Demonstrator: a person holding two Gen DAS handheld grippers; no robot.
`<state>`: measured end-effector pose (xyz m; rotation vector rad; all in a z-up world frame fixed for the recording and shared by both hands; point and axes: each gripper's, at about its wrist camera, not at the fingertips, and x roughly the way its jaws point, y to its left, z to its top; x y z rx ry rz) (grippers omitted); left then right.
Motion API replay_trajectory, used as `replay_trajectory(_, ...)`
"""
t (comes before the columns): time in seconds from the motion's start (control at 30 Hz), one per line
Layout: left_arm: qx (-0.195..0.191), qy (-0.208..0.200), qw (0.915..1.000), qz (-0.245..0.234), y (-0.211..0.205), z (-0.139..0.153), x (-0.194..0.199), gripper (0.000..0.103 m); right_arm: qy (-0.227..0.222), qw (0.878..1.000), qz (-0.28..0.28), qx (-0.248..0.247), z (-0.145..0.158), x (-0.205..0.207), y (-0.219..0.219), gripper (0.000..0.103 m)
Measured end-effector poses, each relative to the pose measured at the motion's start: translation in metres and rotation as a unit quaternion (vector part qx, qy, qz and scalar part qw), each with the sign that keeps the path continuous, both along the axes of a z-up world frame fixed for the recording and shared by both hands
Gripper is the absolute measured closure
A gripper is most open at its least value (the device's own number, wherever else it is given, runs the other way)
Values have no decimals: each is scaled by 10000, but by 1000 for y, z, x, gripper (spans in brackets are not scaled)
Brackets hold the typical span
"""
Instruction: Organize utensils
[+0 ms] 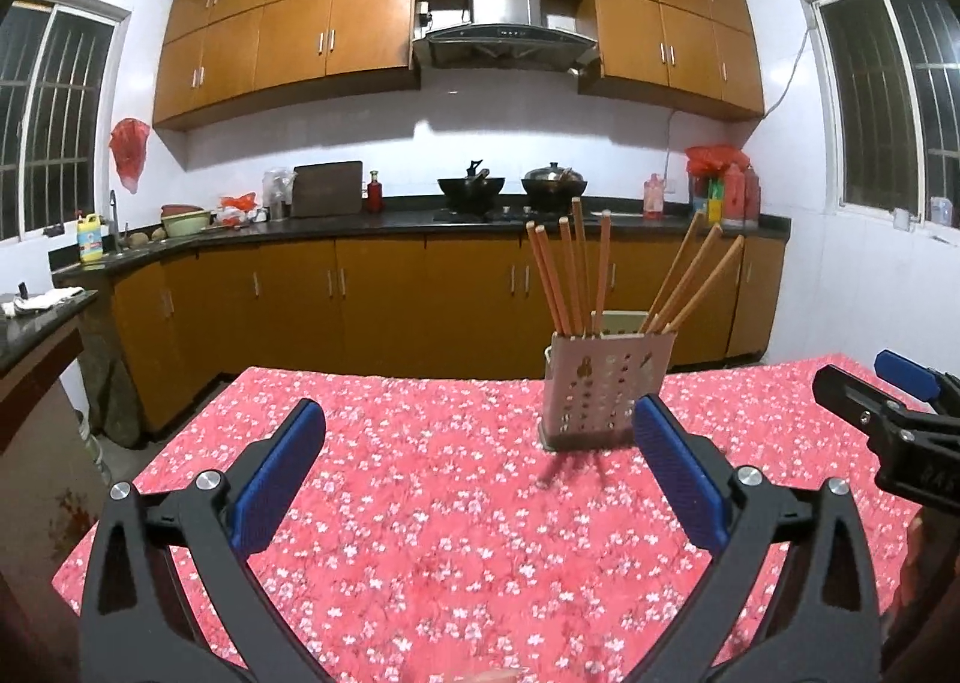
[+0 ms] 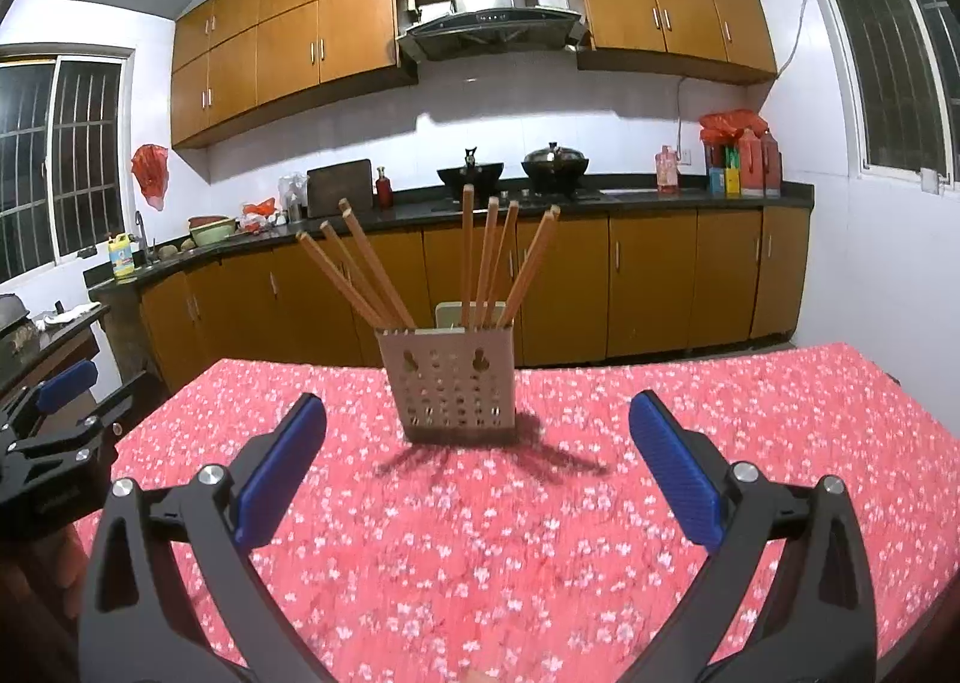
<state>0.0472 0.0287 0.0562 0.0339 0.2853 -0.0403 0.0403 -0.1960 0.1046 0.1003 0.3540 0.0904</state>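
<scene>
Chopsticks (image 2: 474, 257) all upright in holder (image 2: 453, 383), 12 o'clock. Left gripper (image 1: 480, 467) and right gripper (image 2: 477, 464) released, empty. Sorting looks complete; next: withdraw.

Bright overhead light, fisheye-bent edges, tablecloth (image 2: 480, 533) blurred

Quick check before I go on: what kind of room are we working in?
A home kitchen, most likely: a range hood above woks on the counter, wooden cabinets, and a chopstick holder on the floral-clothed table.
</scene>
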Motion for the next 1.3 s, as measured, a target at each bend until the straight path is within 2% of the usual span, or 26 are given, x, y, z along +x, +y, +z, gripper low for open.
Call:
replay_trajectory(0.27,53,100,9999,37,-1,-17,-10,2,74,9997,-112,-197,-17,-13,4,4)
replay_trajectory(0.8,51,262,9996,129,2,-45,-21,2,348,9987,-294,-225,-47,-21,-6,4)
replay_trajectory(1.3,40,338,9993,145,1,-54,-27,2,403,9983,-326,-258,-52,-25,-9,4)
